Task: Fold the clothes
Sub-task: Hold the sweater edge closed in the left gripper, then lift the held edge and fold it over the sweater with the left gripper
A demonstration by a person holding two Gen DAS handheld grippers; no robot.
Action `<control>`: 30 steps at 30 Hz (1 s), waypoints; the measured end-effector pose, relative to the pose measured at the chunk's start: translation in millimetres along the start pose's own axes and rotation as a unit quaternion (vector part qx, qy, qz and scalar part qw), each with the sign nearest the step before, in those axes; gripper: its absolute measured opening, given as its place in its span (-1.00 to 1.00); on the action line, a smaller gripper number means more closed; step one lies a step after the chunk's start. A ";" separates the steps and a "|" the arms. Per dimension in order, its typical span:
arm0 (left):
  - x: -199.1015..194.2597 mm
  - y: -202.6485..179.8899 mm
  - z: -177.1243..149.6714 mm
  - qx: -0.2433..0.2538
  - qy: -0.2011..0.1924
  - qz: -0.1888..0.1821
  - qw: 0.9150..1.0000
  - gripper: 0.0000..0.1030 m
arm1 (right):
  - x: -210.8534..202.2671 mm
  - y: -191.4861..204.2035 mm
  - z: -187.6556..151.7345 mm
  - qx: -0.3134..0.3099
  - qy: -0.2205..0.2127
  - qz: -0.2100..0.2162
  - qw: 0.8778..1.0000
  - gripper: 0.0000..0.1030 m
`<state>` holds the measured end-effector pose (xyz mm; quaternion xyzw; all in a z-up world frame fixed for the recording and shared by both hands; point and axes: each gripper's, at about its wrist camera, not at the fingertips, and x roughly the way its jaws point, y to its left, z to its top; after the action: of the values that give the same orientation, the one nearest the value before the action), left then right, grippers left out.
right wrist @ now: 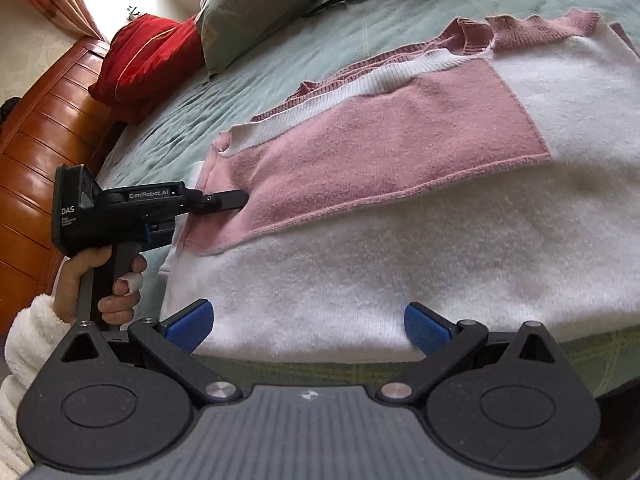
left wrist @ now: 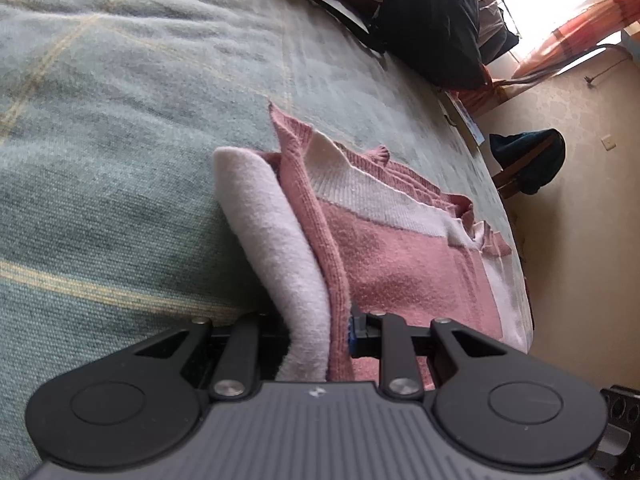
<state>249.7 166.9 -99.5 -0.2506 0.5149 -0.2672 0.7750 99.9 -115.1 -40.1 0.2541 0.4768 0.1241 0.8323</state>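
Your left gripper (left wrist: 340, 336) apparently pinches the pink-and-white knitted sweater's (right wrist: 400, 208) folded edge; your right gripper's (right wrist: 308, 326) jaws gape wide at its hem.

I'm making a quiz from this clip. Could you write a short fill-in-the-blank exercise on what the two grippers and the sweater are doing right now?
1. The left gripper is shut on the pink and white ____.
2. The right gripper hovers at the sweater's near edge with its jaws ____.
3. The sweater lies on a green ____.
4. Beside the grey pillow lies a cushion coloured ____.

Missing words: sweater; open; blanket; red
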 end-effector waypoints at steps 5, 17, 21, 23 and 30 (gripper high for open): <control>-7.2 7.4 -0.3 -0.017 0.025 -0.022 0.999 -0.51 | -6.8 -4.1 1.3 0.006 0.005 0.009 1.000 1.00; 7.4 10.6 11.5 -0.017 0.066 -0.053 0.996 -0.55 | -8.6 -8.9 8.7 0.009 -0.002 0.023 1.000 1.00; -2.7 -10.7 4.8 0.018 0.041 -0.041 0.998 -0.62 | -20.4 -4.5 6.4 -0.031 -0.023 0.027 0.999 1.00; -8.6 -18.0 3.1 0.020 0.032 -0.044 0.998 -0.62 | -26.9 -2.8 4.8 -0.053 -0.035 0.029 0.998 1.00; -30.8 -59.4 4.9 0.049 0.012 -0.036 0.998 -0.62 | -49.7 3.3 -1.1 -0.130 -0.074 0.036 0.988 1.00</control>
<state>234.9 144.8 -37.9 -0.2278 0.5011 -0.3223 0.7701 73.5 -134.3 -2.5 0.1693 0.3846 0.1952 0.8862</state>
